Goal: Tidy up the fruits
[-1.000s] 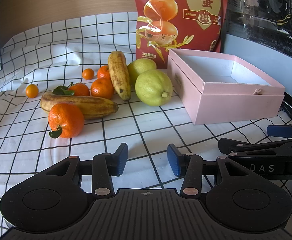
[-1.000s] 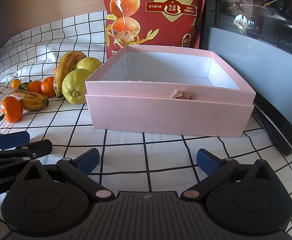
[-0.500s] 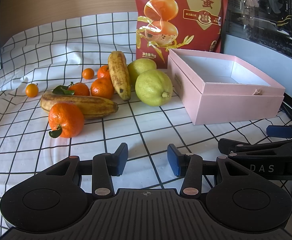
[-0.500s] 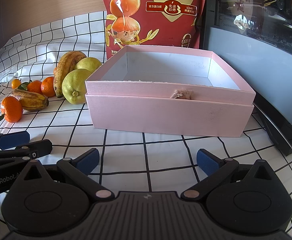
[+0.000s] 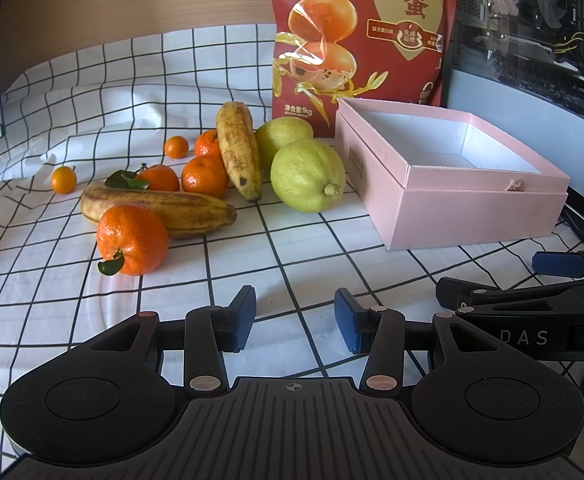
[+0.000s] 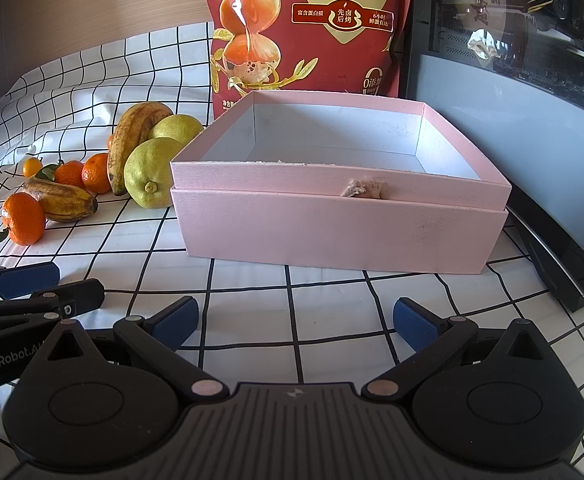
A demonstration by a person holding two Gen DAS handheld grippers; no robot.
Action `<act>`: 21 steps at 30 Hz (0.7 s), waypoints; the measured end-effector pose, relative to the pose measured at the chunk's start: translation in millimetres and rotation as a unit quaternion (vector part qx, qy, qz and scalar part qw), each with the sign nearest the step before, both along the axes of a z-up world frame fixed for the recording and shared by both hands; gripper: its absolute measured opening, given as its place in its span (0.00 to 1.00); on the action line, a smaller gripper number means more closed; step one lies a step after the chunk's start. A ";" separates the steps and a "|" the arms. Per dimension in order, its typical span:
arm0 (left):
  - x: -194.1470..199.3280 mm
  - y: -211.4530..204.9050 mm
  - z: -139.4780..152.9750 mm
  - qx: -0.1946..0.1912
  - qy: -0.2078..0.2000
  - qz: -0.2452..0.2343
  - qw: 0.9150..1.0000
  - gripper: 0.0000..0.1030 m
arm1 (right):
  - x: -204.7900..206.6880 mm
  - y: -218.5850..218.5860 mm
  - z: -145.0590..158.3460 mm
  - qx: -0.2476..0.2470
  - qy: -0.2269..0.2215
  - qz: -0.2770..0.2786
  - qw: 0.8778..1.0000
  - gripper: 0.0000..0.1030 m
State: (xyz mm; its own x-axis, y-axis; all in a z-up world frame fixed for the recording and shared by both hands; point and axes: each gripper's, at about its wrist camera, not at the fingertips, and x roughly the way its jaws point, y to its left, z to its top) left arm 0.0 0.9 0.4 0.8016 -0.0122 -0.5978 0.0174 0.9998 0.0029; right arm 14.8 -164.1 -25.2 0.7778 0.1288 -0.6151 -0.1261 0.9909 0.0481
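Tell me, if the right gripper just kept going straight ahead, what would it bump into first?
Probably the pink box. The right gripper is open and empty, pointing at the box's near wall, with only bare checked cloth between them. The fruit lies off to its left.

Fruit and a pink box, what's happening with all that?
A person holds two grippers over a checked cloth and is about to sort fruit. Nothing is picked up yet. The left gripper and right gripper are both open and empty. The bananas, oranges and pears lie in a pile on the cloth, left of the pink box. The box looks empty, though its near floor is hidden. A red bag stands behind it.
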 end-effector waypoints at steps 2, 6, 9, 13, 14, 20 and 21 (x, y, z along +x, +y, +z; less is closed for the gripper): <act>0.0 0.0 0.0 0.000 0.000 0.000 1.000 0.48 | 0.0 0.0 0.0 0.000 0.000 0.000 1.000 1.00; 0.0 0.0 0.0 0.000 0.000 0.000 1.000 0.48 | 0.0 0.0 0.0 0.000 0.000 0.000 1.000 1.00; 0.0 0.1 0.0 -0.001 0.000 0.000 1.000 0.48 | 0.0 -0.1 0.0 0.000 0.000 0.000 1.000 1.00; 0.0 0.6 0.1 -0.003 0.000 0.000 1.000 0.48 | 0.1 -0.1 -0.1 0.000 0.000 0.000 1.000 1.00; 0.8 0.0 -0.4 -0.005 0.000 0.000 1.000 0.48 | 0.1 -0.1 -0.1 0.000 0.000 0.000 1.000 1.00; -1.5 -0.8 -1.8 -0.003 0.000 0.000 1.000 0.48 | 0.1 -0.1 -0.1 0.000 0.000 0.000 1.000 1.00; -1.6 -1.6 -2.0 -0.001 0.000 0.000 1.000 0.48 | 0.1 0.0 -0.1 0.000 0.000 0.000 1.000 1.00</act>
State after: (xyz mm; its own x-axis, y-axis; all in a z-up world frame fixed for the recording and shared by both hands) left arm -1.7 -0.7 -1.7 0.8016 -0.0137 -0.5977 0.0173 0.9998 0.0003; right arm 14.9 -164.1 -25.3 0.7780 0.1291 -0.6149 -0.1262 0.9908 0.0484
